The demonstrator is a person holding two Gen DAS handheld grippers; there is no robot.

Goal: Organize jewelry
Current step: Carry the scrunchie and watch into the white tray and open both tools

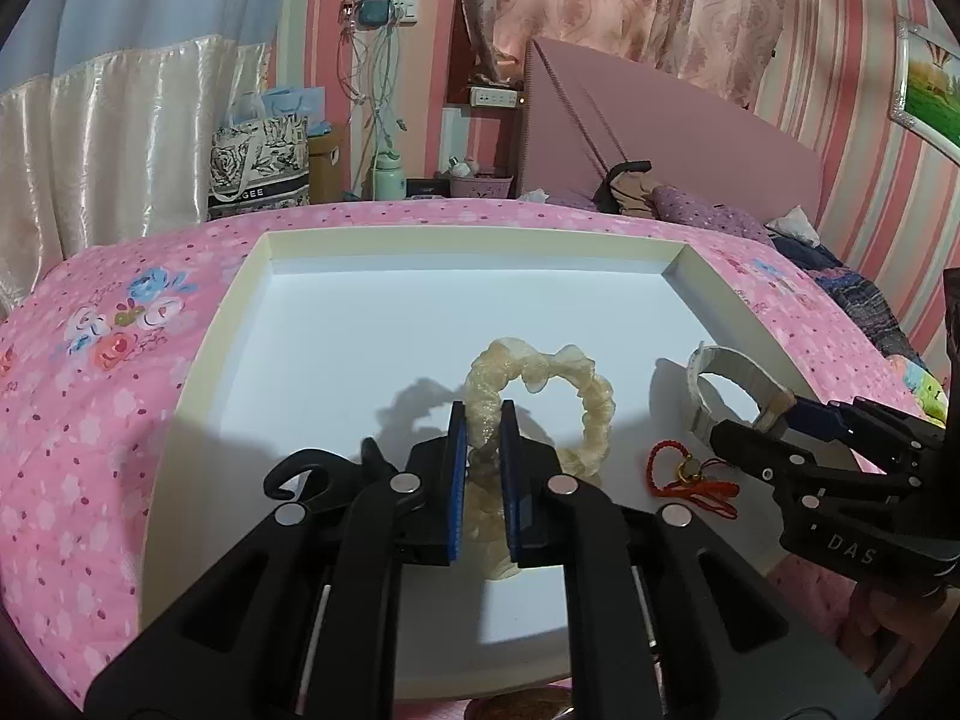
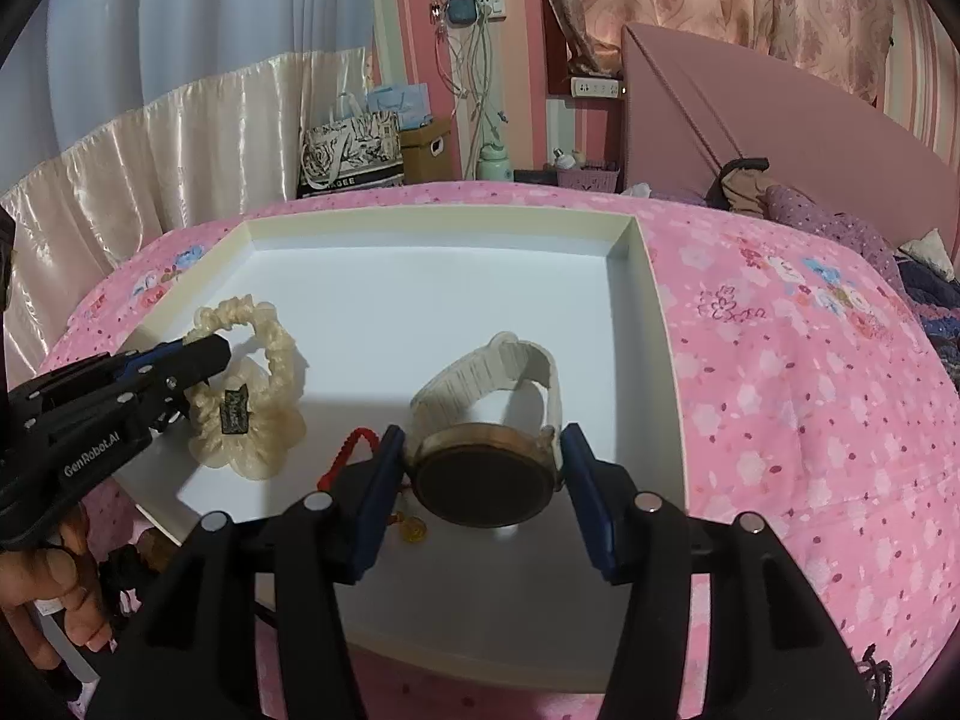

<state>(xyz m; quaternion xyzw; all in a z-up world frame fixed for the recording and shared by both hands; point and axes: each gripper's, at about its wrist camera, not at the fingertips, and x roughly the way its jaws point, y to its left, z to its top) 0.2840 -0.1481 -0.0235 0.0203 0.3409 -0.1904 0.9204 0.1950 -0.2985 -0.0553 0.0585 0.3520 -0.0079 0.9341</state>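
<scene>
The left hand-held gripper is clenched on a cream scrunchie, its blue pads pinching one gathered side so that the loop stands up off the tray floor. In the right wrist view the same scrunchie sits at the tray's left part, a small dark label showing on its fabric, with the left hand-held gripper coming in from the left edge and a hand below it around the grip.

The right hand-held gripper grasps a watch: its blue pads press the round gold-rimmed case from both sides, dark face toward the camera. The cream strap loops away behind the case, over the tray. In the left wrist view the right hand-held gripper enters from the right with the watch strap at its tip, near the tray's right wall.

A red cord charm with a small gold bead lies on the tray floor between the two grippers; in the right wrist view the red cord shows just left of the watch.

The white, low-walled tray rests on a bed with a pink floral cover. Beyond it are a pink headboard, a patterned bag by the cream curtain, and cables hanging from a wall socket.
</scene>
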